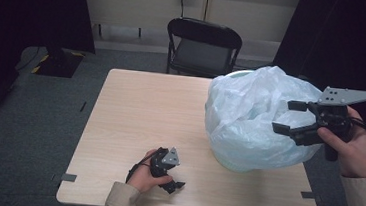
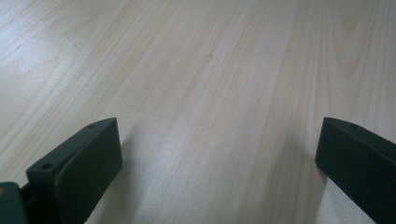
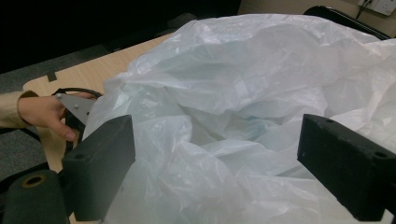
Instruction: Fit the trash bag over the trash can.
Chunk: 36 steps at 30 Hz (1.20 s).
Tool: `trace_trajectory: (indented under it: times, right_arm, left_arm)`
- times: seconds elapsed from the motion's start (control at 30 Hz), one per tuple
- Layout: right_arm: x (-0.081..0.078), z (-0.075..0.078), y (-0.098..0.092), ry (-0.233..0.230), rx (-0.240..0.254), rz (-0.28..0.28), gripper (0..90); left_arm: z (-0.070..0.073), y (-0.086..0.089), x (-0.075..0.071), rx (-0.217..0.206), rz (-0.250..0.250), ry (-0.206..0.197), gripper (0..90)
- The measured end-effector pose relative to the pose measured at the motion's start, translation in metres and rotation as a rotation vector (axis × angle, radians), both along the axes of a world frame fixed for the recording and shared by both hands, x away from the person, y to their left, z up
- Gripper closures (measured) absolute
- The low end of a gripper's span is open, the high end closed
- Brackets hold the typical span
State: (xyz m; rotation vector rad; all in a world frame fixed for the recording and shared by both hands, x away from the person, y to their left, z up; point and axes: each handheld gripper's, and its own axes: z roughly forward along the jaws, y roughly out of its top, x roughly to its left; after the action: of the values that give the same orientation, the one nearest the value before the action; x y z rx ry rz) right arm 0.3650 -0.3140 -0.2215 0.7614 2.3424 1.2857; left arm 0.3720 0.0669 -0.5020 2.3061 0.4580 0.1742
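A large crumpled pale blue-white plastic bag (image 1: 250,119) covers a round container on the right half of the light wooden table (image 1: 140,114). My right gripper (image 1: 290,116) is open at the bag's right side, its jaws spread wide and pointing left at the plastic without gripping it. In the right gripper view the bag (image 3: 243,93) bulges between and beyond the two jaws. My left gripper (image 1: 176,185) rests low near the table's front edge, held by a hand, and is open. In the left gripper view its jaws stand far apart over bare wood (image 2: 210,93).
A black folding chair (image 1: 203,47) stands behind the table's far edge. Dark curtains hang at both back corners, with a stand base (image 1: 59,62) on the floor at left. The other hand and its gripper plate (image 3: 74,106) lie beyond the bag.
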Motion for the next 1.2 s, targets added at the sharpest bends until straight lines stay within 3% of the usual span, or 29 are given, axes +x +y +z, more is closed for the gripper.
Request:
trace_trajectory:
  times: [0.63,1.2]
  right_arm:
    - [-0.018,-0.012,-0.02,0.005,0.019,-0.005,10.5]
    - [-0.034,-0.019,-0.046,-0.001,0.013,-0.044,10.5]
  left_arm:
    - [0.0,0.0,0.0,-0.001,0.0,0.001,0.0]
    - [0.0,0.0,0.0,-0.001,-0.001,-0.001,0.0]
